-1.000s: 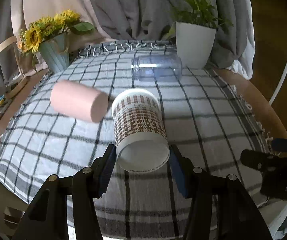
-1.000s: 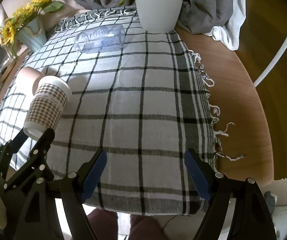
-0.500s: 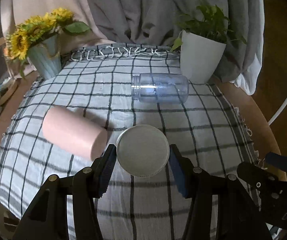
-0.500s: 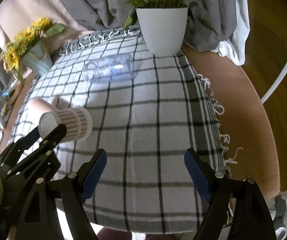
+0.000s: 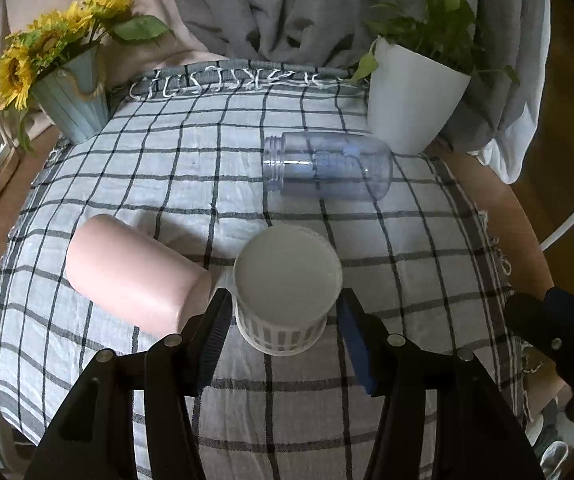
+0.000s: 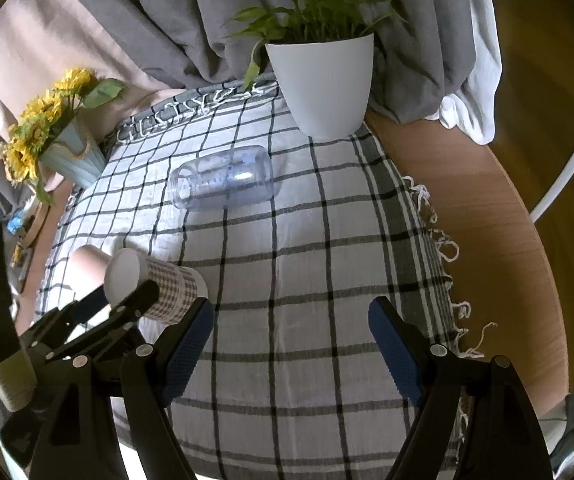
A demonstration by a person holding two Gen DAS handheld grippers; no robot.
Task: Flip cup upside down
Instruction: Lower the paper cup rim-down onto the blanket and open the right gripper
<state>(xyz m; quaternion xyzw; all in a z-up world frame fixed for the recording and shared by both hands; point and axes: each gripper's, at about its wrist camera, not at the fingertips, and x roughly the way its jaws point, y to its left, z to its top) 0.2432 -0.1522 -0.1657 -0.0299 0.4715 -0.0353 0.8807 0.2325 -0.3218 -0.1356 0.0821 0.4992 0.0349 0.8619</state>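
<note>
Home dining corner, checked tablecloth [image 5: 215,168] (fringed), sunflower vase [image 5: 73,106], potted plant [image 6: 323,80], grey curtains [image 6: 159,20]

We are counting one checked paper cup [image 5: 283,292], one pink cup [image 5: 135,276], one clear jar [image 5: 327,166], two potted plants [image 5: 411,100].

Paper cup [image 5: 287,288]: matt, houndstooth print. Pink tumbler [image 5: 135,276]: smooth matt. Clear jar [image 5: 327,168]: glossy plastic. Tablecloth [image 5: 407,280]: woven checked cloth, creased. Table [image 6: 487,216]: smooth wood. Gripper pads [image 6: 395,354]: ribbed blue rubber.
</note>
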